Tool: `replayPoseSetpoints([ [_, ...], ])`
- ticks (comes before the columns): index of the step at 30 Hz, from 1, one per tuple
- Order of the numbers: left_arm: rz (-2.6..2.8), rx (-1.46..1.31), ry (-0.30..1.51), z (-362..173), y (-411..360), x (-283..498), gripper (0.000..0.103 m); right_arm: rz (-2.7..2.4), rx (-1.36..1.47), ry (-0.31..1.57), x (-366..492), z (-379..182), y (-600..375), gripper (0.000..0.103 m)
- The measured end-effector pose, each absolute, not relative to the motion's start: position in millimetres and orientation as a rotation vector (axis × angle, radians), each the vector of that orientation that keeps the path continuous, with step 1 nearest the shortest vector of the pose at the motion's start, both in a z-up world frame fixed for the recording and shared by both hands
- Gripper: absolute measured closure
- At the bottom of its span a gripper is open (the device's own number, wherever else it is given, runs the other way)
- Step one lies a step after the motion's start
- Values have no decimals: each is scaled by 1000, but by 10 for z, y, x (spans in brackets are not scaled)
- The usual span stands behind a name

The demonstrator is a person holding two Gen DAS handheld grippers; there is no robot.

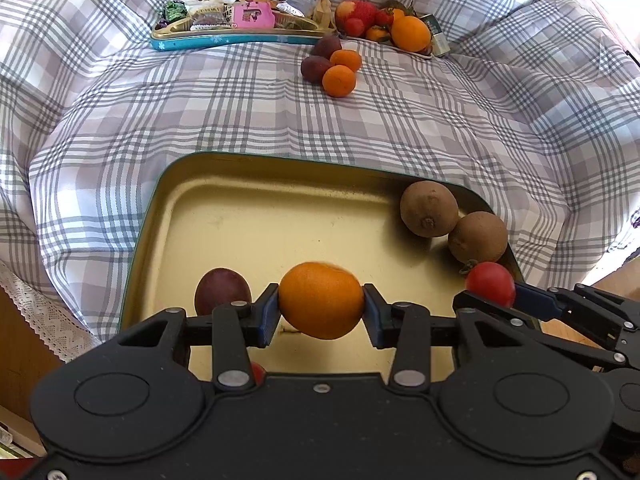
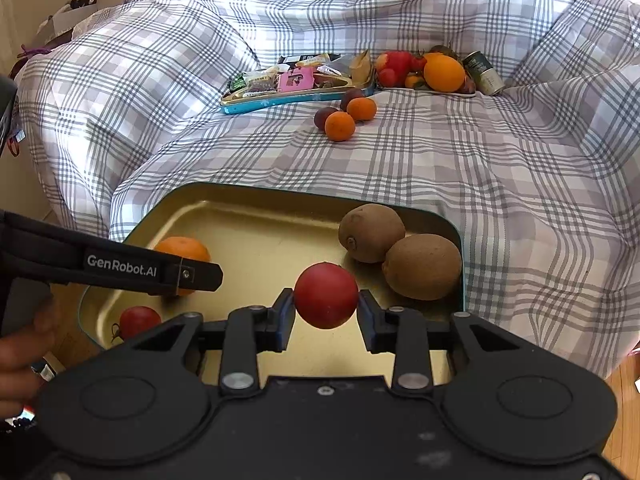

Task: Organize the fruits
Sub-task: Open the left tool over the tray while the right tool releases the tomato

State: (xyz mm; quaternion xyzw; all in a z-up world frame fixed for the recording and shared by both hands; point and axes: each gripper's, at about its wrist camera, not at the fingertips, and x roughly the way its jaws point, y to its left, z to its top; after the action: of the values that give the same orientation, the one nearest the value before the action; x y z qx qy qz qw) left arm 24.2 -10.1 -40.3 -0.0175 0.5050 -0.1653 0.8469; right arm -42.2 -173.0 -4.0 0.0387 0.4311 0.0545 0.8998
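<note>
1. A grey-and-white checked cloth point(image 2: 440, 168) covers the whole surface, rumpled high at the back.
2. The gold tray point(image 1: 248, 216) sits on its near edge; two kiwis point(image 2: 400, 252) lie in the tray's far right corner.
3. Over the tray, the left gripper point(image 1: 321, 307) pinches a mandarin point(image 1: 321, 300).
4. The right gripper point(image 2: 326, 314) clamps a red tomato point(image 2: 326, 294) beside the kiwis.
5. Beyond the tray lie loose fruits point(image 2: 346, 114) and a blue snack tin point(image 2: 288, 94).

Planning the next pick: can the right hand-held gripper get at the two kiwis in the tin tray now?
Probably not yet: the kiwis lie unobstructed, but the right hand-held gripper is shut on a tomato.
</note>
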Motion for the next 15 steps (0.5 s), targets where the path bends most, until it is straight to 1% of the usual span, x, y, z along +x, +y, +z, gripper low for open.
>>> replayPoseSetpoints([
  [2,-345,-33,1064,-399,-105,242,52,114,80,888,-426,-38,-1728,67],
  [3,-347,-34,1061,-393,-105,238,55,116,79,883,-431,-33,-1726,67],
  [15,-347,-15,1013,-319,-122,203,55,124,58,872,-450,-15,-1695,67],
])
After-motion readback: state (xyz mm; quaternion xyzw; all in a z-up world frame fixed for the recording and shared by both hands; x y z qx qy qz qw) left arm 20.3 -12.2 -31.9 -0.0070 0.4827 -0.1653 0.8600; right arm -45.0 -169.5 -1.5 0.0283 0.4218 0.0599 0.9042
